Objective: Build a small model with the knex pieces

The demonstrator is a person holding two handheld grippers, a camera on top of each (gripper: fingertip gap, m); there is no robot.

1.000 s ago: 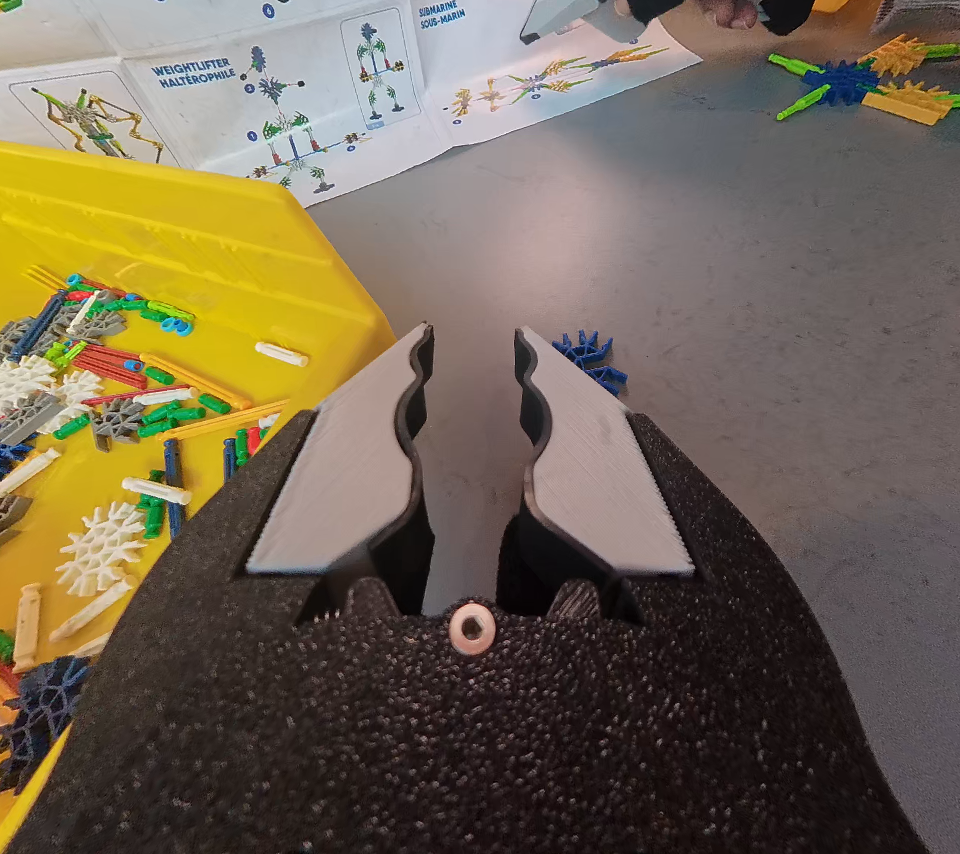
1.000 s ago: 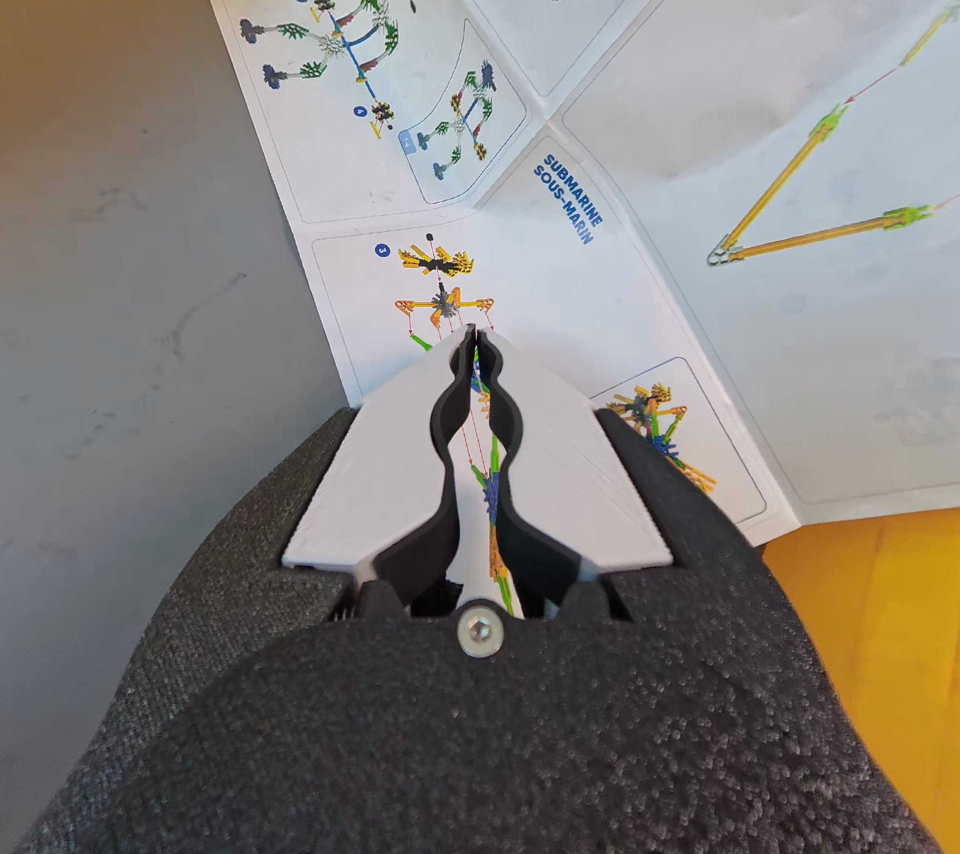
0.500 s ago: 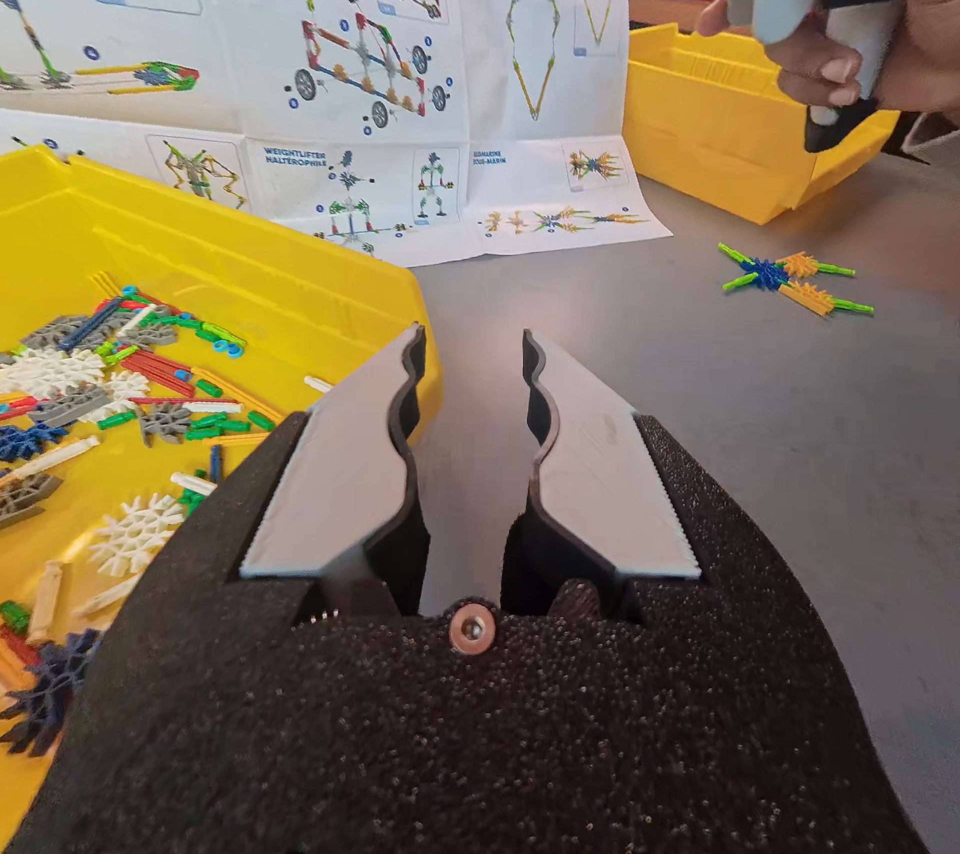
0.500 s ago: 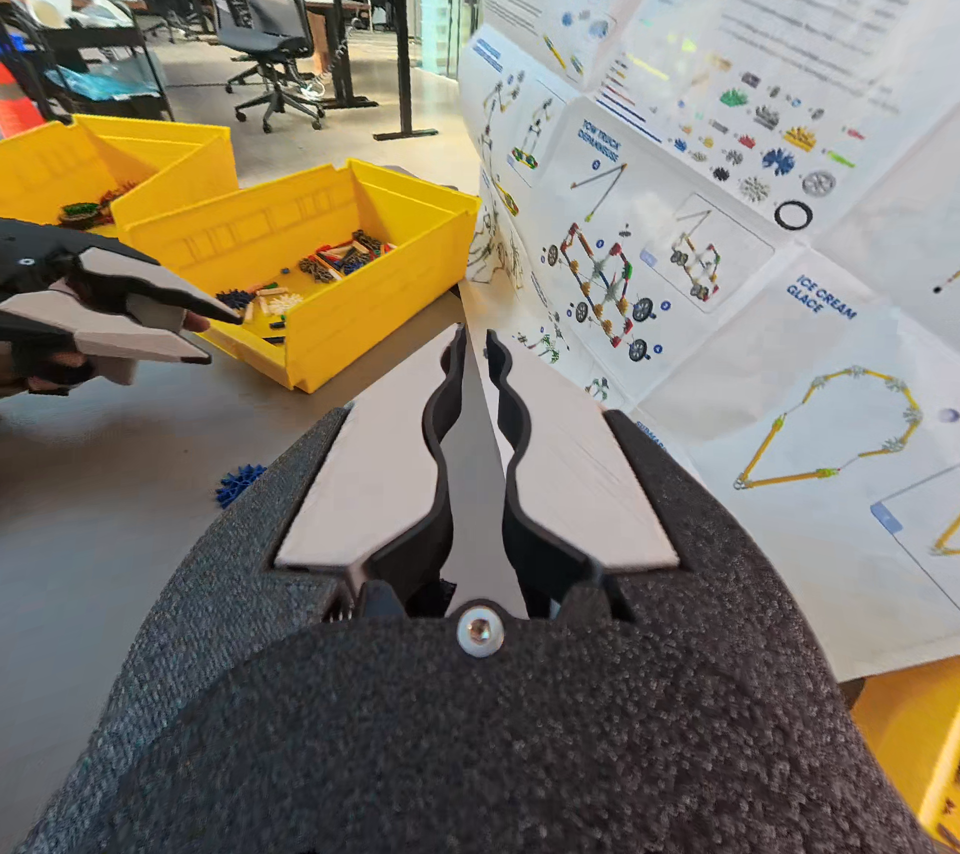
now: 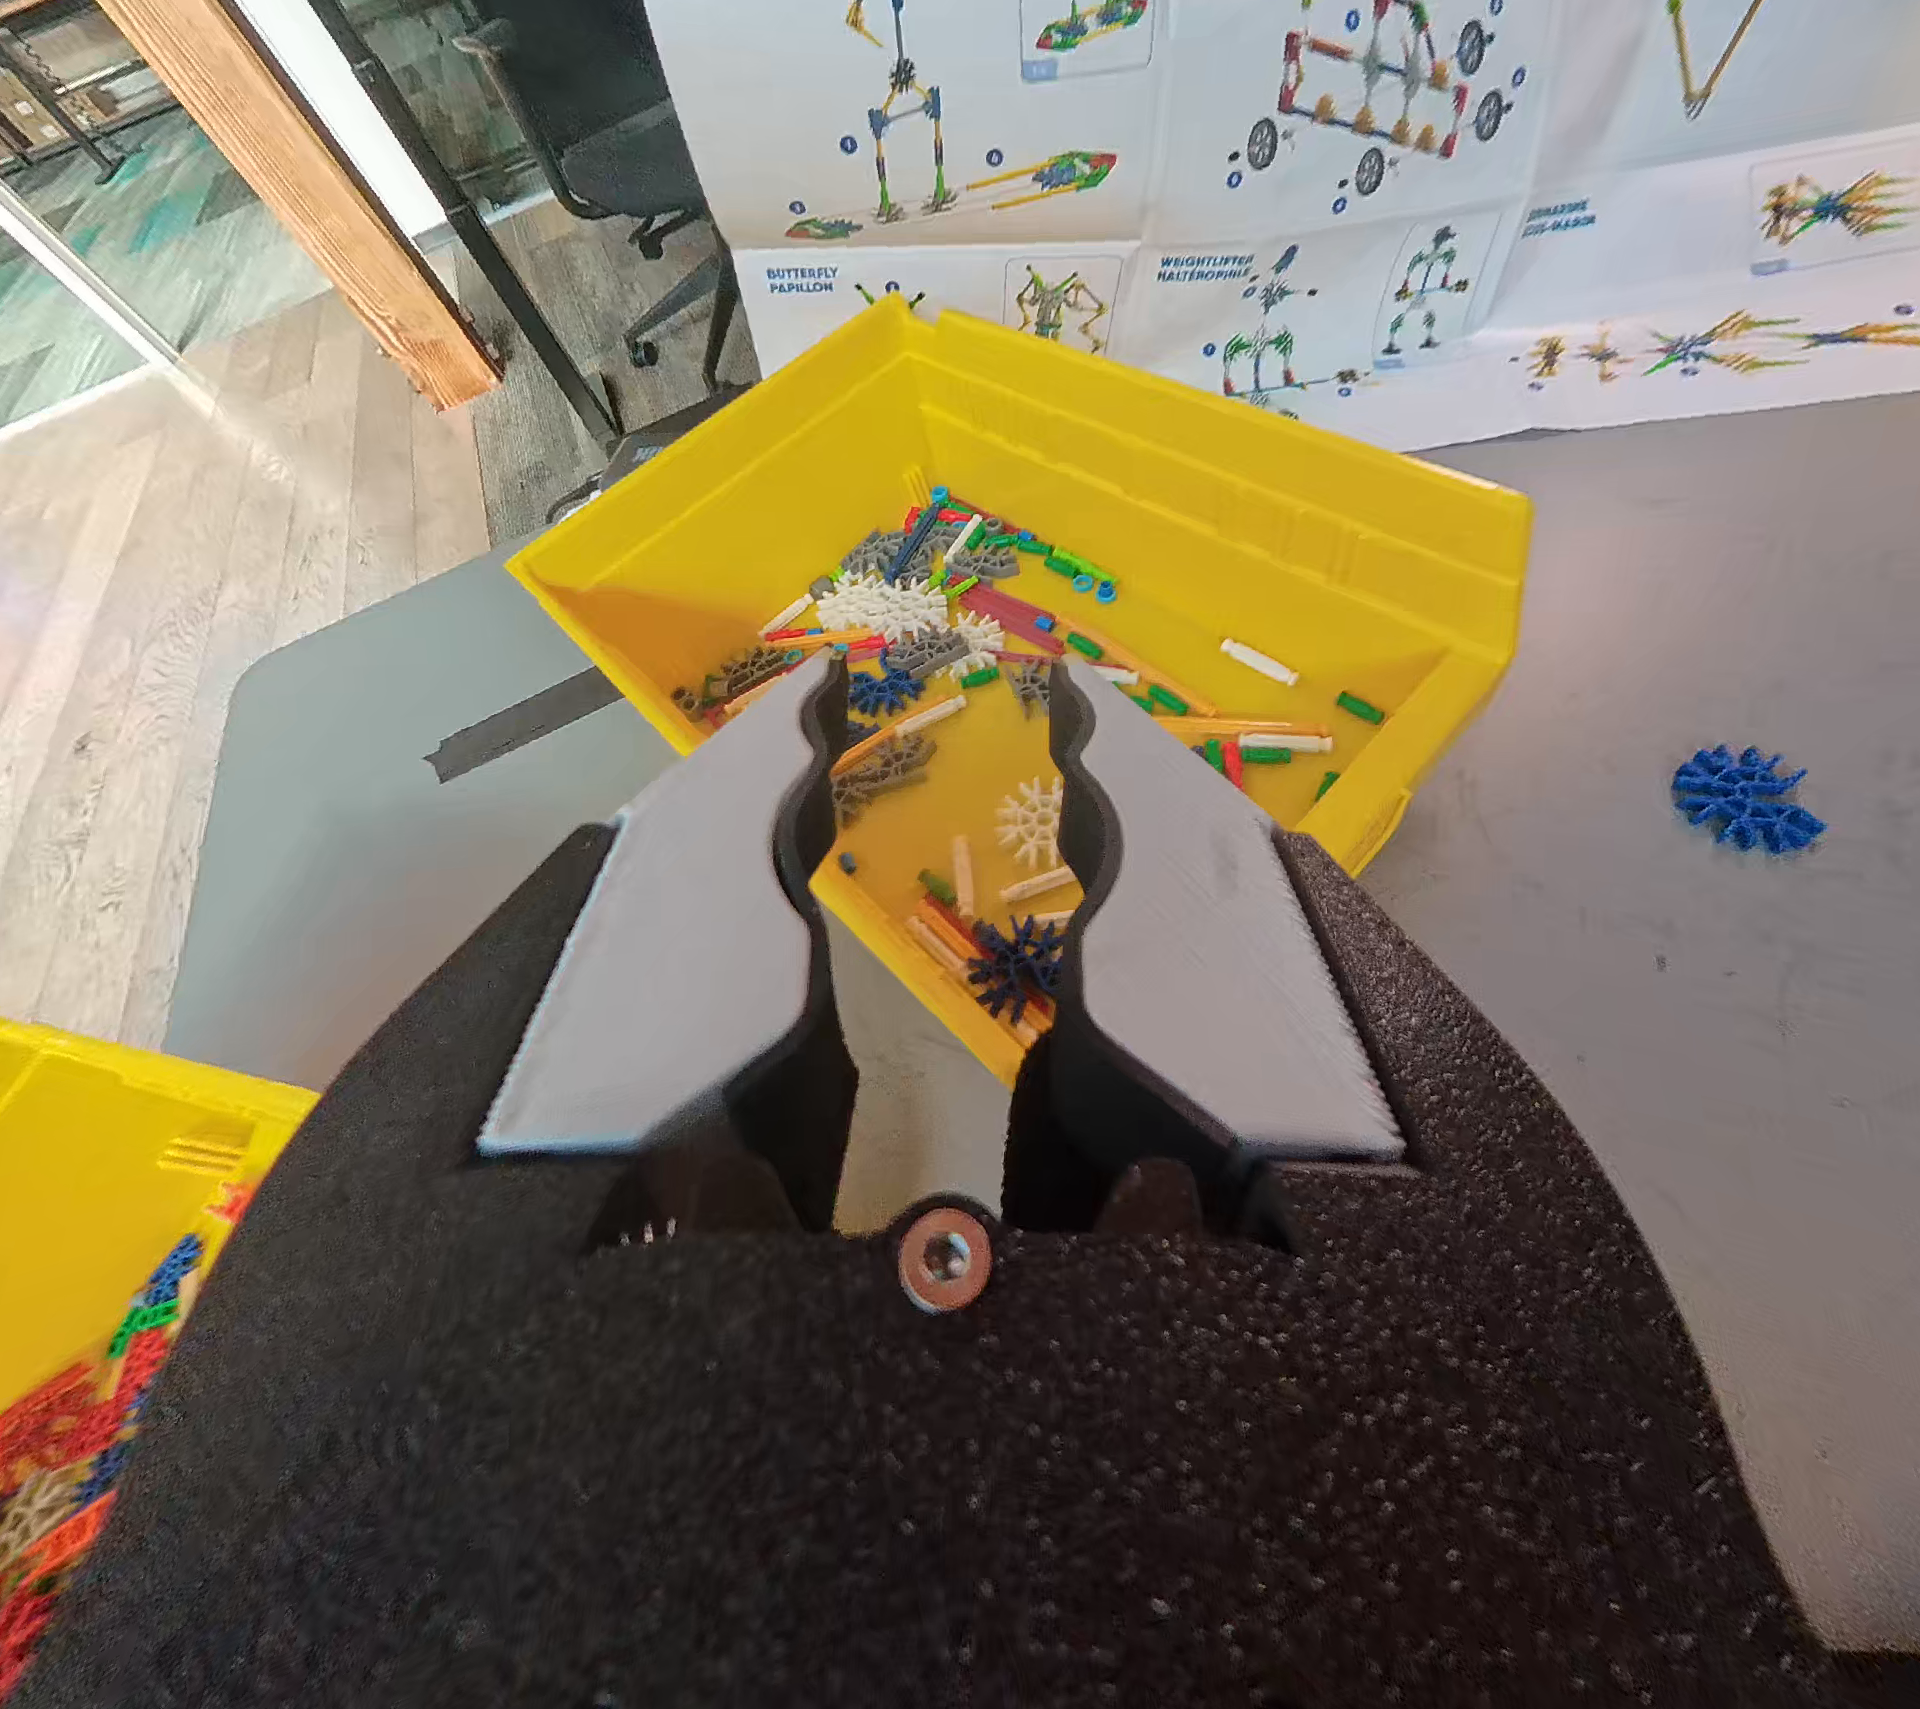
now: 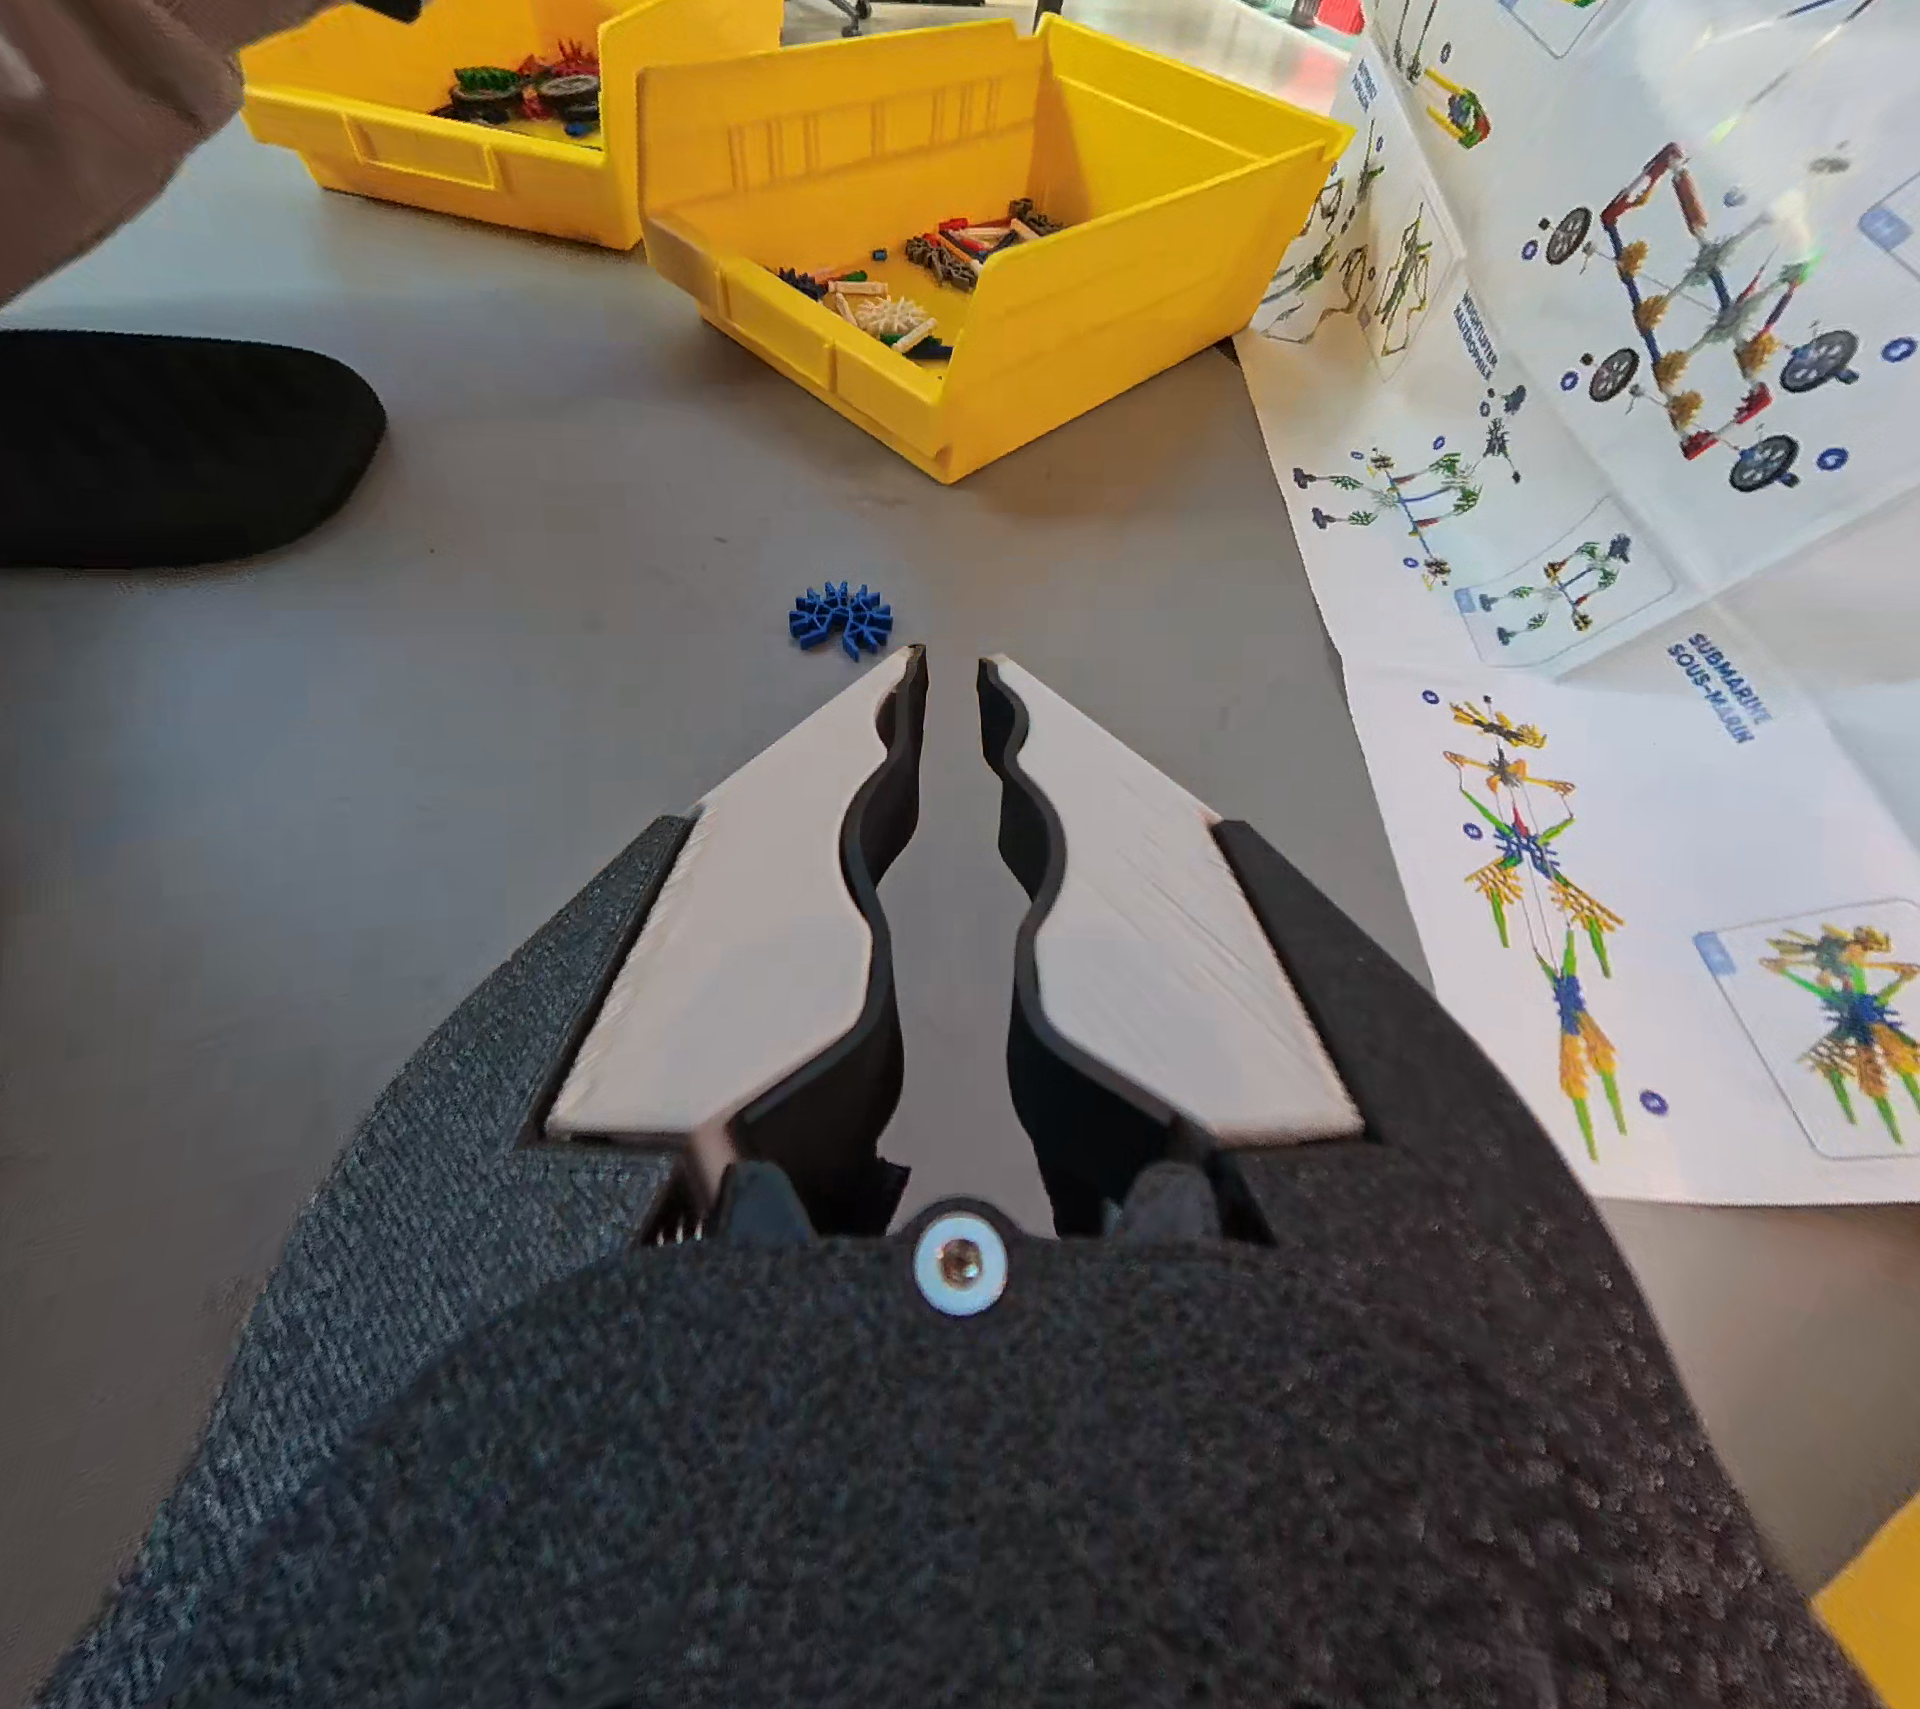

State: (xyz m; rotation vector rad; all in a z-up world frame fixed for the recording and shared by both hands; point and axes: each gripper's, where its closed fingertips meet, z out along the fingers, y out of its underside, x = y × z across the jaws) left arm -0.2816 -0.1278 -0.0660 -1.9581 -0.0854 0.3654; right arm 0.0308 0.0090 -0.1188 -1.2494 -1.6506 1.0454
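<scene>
Left claw is hanging open, empty, over the bin; right claw is gaping slightly, blue connector at eleven o'clock.

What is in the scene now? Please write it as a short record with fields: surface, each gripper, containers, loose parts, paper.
surface: grey table
left gripper: open, empty, above the near yellow bin
right gripper: open a little, empty, low over the table, nearest the blue snowflake connector
containers: near yellow bin holds mixed rods and connectors; second yellow bin behind it holds wheels and coloured parts
loose parts: blue snowflake connector lies alone on the table
paper: instruction sheet, partly flat on the table, partly standing behind
</scene>
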